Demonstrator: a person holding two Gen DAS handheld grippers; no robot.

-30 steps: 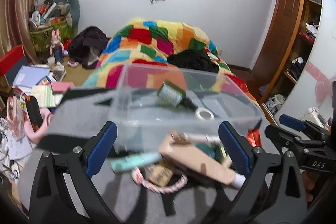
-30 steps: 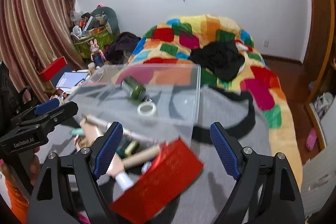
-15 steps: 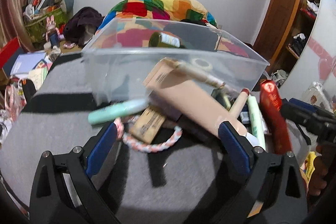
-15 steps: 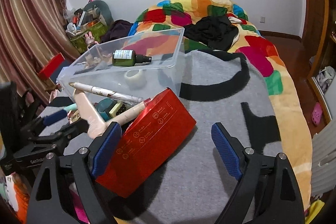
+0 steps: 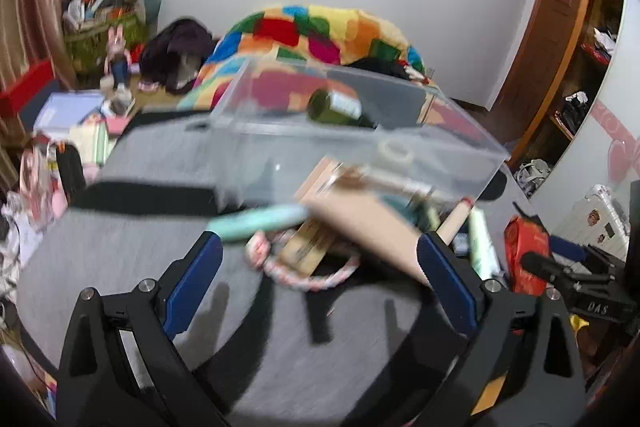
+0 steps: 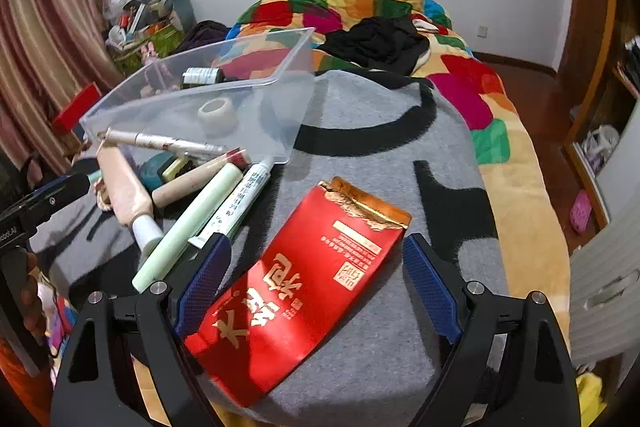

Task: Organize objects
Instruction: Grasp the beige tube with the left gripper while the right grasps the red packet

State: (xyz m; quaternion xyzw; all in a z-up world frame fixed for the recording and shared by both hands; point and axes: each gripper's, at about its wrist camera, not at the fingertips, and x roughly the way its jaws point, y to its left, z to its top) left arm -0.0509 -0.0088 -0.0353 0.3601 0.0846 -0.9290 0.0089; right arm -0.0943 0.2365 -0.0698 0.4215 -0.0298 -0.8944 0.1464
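- The right gripper (image 6: 316,279) stood with its jaws wide apart, low over the near edge of the grey blanket (image 6: 360,155), gripping nothing.
- A red packet (image 6: 304,291) with a torn gold top lay flat on the blanket between those open jaws; whether the blue pads (image 6: 202,285) touched it could not be told.
- The left gripper (image 5: 318,283) was likewise released, its jaws spread wide above the blanket, nothing pinched between them.
- A clear plastic bin (image 6: 224,95) sat on the blanket towards its far left part, tilted, holding a dark green bottle (image 6: 202,77) and a roll of tape (image 6: 218,113).
- Against the bin's near wall lay a heap: a beige tube (image 6: 124,183) with a white cap, a pale green tube (image 6: 188,223), a white tube (image 6: 240,199) with printed text, a wooden stick (image 6: 188,183) and a slim pen-like tube (image 6: 164,141) across the top.
- In the blurred left wrist view a mint-green tube (image 5: 260,223) and a pink-and-white rope ring (image 5: 308,275) lay at the heap's near side, just ahead of the left jaws.
- Behind the blanket a patchwork quilt (image 6: 360,3) covered the bed, with a black garment (image 6: 376,43) on it.
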